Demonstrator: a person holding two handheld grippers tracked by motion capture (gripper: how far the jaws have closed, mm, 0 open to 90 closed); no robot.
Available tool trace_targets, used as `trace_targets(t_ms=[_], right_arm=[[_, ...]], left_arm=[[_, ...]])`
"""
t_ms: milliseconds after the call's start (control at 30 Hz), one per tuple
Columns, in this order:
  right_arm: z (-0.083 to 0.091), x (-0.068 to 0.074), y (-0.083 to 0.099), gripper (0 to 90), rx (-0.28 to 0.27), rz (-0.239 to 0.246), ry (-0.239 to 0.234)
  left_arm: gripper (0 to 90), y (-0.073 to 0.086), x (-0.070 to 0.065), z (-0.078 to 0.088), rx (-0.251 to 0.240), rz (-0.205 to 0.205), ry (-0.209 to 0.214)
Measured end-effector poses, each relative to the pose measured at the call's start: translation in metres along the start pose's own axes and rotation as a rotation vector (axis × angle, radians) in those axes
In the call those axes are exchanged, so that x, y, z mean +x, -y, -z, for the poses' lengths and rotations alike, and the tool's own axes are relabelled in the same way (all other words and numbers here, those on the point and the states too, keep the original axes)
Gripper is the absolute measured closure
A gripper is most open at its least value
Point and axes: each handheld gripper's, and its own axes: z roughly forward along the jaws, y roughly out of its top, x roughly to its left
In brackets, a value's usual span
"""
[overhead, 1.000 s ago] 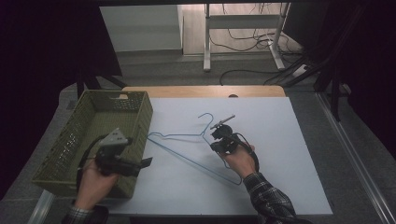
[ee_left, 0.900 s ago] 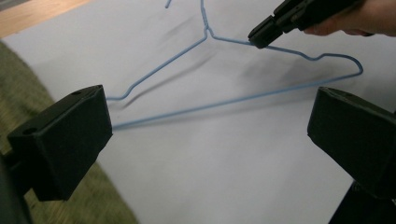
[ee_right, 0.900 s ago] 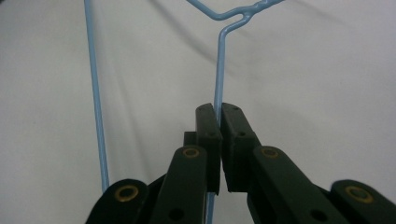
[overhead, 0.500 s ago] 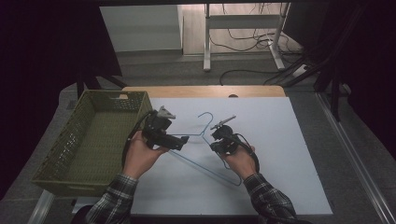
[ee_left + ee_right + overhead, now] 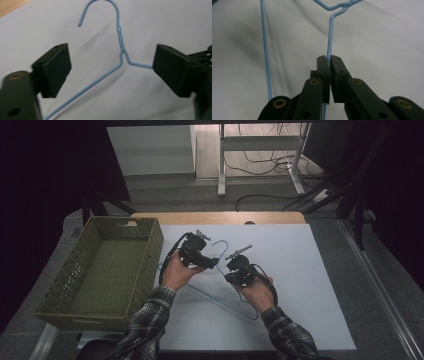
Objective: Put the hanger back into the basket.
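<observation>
High view, counter: white sheet (image 5: pixel 300 285) covers most of the counter (image 5: pixel 220 217), wood edge showing at the far side.
High view, basket: olive green slotted basket (image 5: pixel 70 290) sits at the counter's left edge, tilted a bit, nothing visible inside.
High view, hanger: blue wire hanger (image 5: pixel 220 296) lies flat on the white sheet between the two hands, hook toward the far side, long bottom wire running toward the near right.
High view, left hand-held gripper (image 5: pixel 212 263): held in the left hand, plaid sleeve, just right of the basket, tips right at the hanger's neck.
High view, right hand-held gripper (image 5: pixel 229 268): held in the right hand, on the hanger's shoulder wire, just beside the left one.
Left gripper view, hanger: hook (image 5: pixel 100 10) and twisted neck (image 5: pixel 120 40) sit between the jaws; one shoulder wire runs down to the left, the other runs right up to the right jaw block.
Left gripper view, left hand-held gripper (image 5: pixel 110 72): released, jaws wide apart, they have just been closing in, hanger neck between them but pads not pressing it.
Right gripper view, right hand-held gripper (image 5: pixel 329 62): clenched, grasping the hanger's shoulder wire (image 5: pixel 330 37), wire pinched between both pads.
Right gripper view, hanger: second wire (image 5: pixel 265 50) runs up the left side, neck twist at top right.
</observation>
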Motion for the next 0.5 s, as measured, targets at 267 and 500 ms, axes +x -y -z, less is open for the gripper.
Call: trace_targets(t_ms=[267,500], right_arm=[[0.001,0.000,0.000,86.6,-0.006,-0.001,-0.001],[0.000,0.000,0.001,86.6,-0.002,0.001,-0.002]], left_arm=[[43.5,-0.003,0.004,-0.030,-0.005,0.015,0.083],[56.5,-0.004,0.008,-0.047,0.017,0.040,0.102]])
